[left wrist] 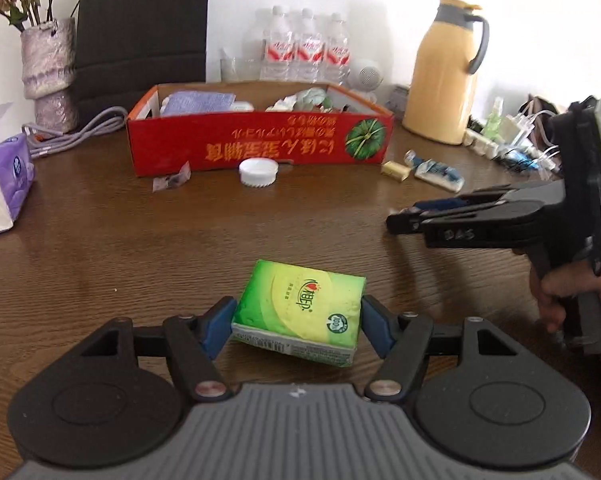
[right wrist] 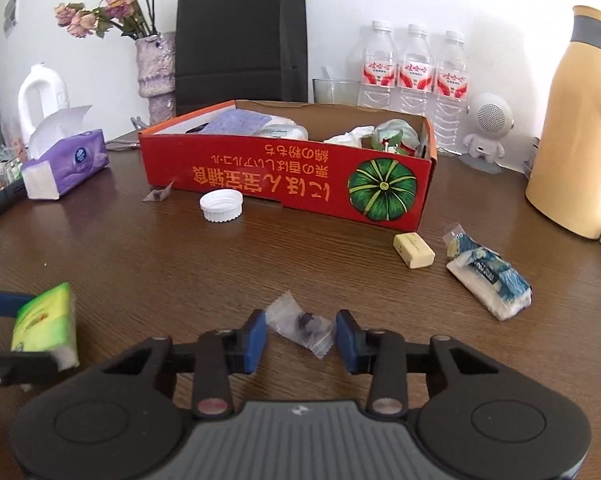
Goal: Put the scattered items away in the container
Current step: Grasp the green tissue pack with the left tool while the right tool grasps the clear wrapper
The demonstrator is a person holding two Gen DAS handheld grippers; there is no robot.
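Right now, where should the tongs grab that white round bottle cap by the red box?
Grip the white ribbed plastic bottle cap across its round side wall, coming down from above. It lies flat on the brown wooden table, low and wide, and the red cardboard box stands close behind it, so a top approach probably suits best.

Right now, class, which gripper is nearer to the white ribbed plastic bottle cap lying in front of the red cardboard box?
Right. The right gripper sits just short of the white ribbed plastic bottle cap; the left gripper, clamping the green tissue pack, is slightly farther back.
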